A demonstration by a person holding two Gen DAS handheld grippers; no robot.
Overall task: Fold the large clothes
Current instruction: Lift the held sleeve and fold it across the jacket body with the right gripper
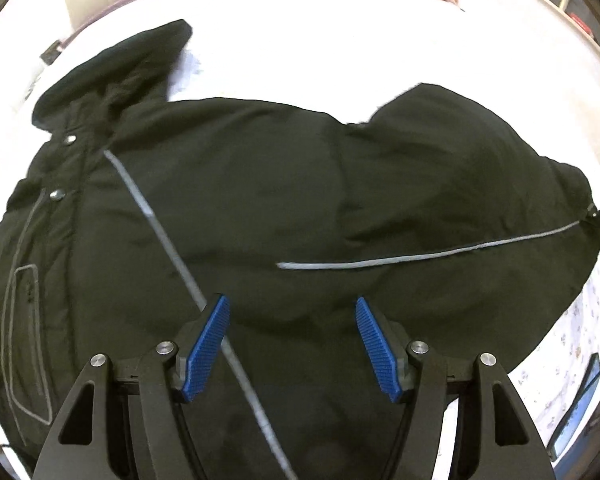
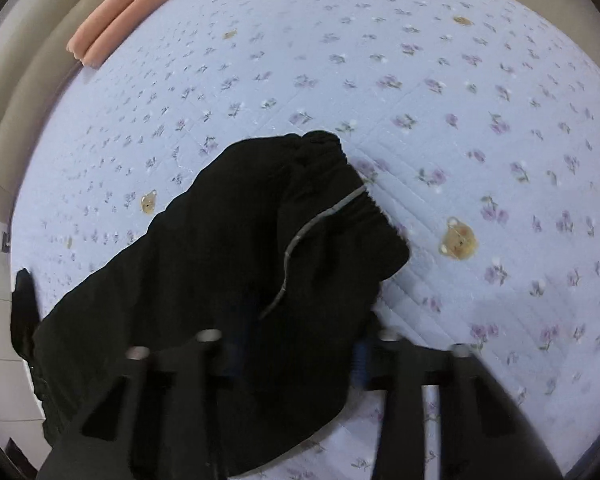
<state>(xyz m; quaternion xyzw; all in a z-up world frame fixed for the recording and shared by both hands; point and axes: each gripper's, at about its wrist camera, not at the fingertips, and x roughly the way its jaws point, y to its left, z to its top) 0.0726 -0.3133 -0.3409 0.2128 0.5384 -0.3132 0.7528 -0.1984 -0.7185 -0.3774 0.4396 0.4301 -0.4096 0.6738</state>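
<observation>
Lying spread across a bed covered by a pale quilt (image 2: 440, 92) printed with small flowers and bear faces, the black jacket (image 1: 260, 184) fills most of the left wrist view, with grey piping, snap buttons (image 1: 56, 195) and an outlined pocket (image 1: 26, 340) near its left edge. The left tongs (image 1: 292, 344) hang above the jacket body, released, with the blue ribbed pads (image 1: 204, 350) standing wide apart and nothing between them; whether they touch the fabric cannot be told. In the right wrist view, the sleeve (image 2: 260, 248) of the jacket runs diagonally across the quilt, its gathered cuff (image 2: 356, 184) resting on the bedding and a grey stripe running along it. The right tongs (image 2: 296, 356) are blurred; sleeve fabric lies between the fingers and covers most of the left one, and a strip of blue pad (image 2: 362, 364) shows on the right. The jaws stand partly apart, and whether the pads press the cloth cannot be told. Folded pink bedding (image 2: 112, 20) lies at the far edge of the bed
</observation>
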